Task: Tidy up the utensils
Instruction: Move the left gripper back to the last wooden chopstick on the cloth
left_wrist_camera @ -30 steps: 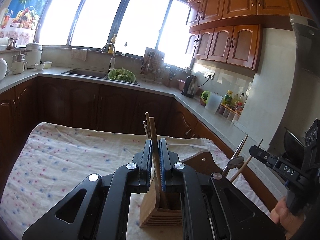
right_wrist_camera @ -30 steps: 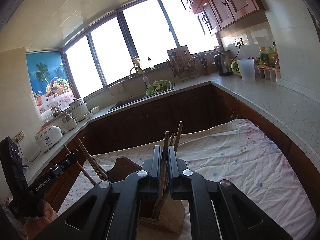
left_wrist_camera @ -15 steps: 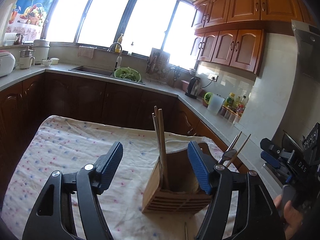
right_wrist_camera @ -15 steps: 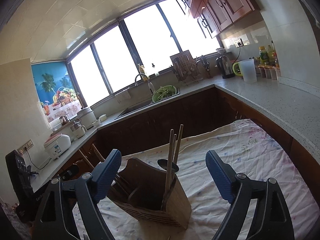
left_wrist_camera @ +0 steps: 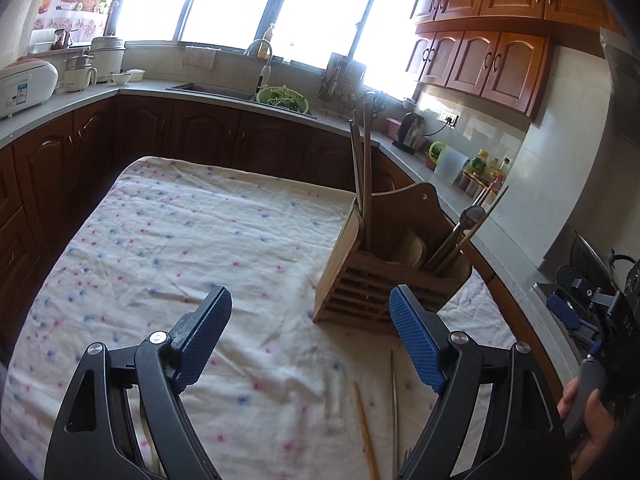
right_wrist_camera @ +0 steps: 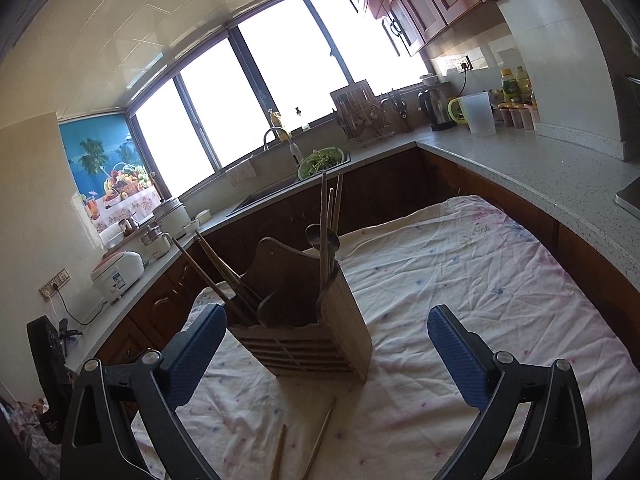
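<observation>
The wooden utensil holder (left_wrist_camera: 384, 276) is standing on the table (left_wrist_camera: 160, 240), holding chopsticks (left_wrist_camera: 362, 168) and what may be a spoon (left_wrist_camera: 466, 220). Both the left hand-held gripper (left_wrist_camera: 310, 336) and the right hand-held gripper (right_wrist_camera: 326, 354) have just been opening and are gaping empty. Loose chopsticks (left_wrist_camera: 366, 432) are lying at six o'clock of the holder, partly cut off.

1. The left wrist camera is looking forward and downward, seeing the slatted wooden utensil holder (left_wrist_camera: 384, 280) nearby from its left.
2. The right wrist camera is facing that same holder (right_wrist_camera: 308, 332) close up from its right, sharing the flower-printed white tablecloth (right_wrist_camera: 460, 280).

Black left claw (left_wrist_camera: 310, 338), ribbed blue pads (left_wrist_camera: 416, 340), silver screws, right claw (right_wrist_camera: 326, 356) alike
</observation>
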`<state>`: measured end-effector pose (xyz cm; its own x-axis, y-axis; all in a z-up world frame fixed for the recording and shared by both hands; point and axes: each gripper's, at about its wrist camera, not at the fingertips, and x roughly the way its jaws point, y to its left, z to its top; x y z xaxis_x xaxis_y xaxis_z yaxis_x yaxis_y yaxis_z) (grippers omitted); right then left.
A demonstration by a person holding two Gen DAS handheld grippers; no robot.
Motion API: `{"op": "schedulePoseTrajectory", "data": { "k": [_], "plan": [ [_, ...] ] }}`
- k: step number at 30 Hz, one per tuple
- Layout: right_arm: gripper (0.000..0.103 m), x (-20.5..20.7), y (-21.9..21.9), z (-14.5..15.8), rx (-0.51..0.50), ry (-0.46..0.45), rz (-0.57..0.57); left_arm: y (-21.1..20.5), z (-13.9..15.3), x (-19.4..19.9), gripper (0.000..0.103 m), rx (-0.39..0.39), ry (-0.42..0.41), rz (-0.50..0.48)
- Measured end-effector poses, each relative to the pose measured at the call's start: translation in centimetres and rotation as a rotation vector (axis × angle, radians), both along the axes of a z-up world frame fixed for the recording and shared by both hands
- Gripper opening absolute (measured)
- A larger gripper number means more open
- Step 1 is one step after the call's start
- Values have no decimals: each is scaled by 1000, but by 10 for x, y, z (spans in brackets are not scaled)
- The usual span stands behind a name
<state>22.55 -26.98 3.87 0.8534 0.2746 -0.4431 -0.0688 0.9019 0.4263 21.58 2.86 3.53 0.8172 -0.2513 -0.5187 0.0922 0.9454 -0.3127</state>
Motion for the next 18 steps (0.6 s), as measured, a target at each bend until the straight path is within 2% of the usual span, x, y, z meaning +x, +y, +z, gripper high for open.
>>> {"op": "schedulePoseTrajectory", "data": {
  "k": [8,18],
  "plan": [
    [102,-38,1,-23,-11,66,-12,-3,-21,-35,83,9,74,-14],
    [102,-62,5,-48,-8,136,1,-10,-44,-58,83,32,149,-48]
  ]
}}
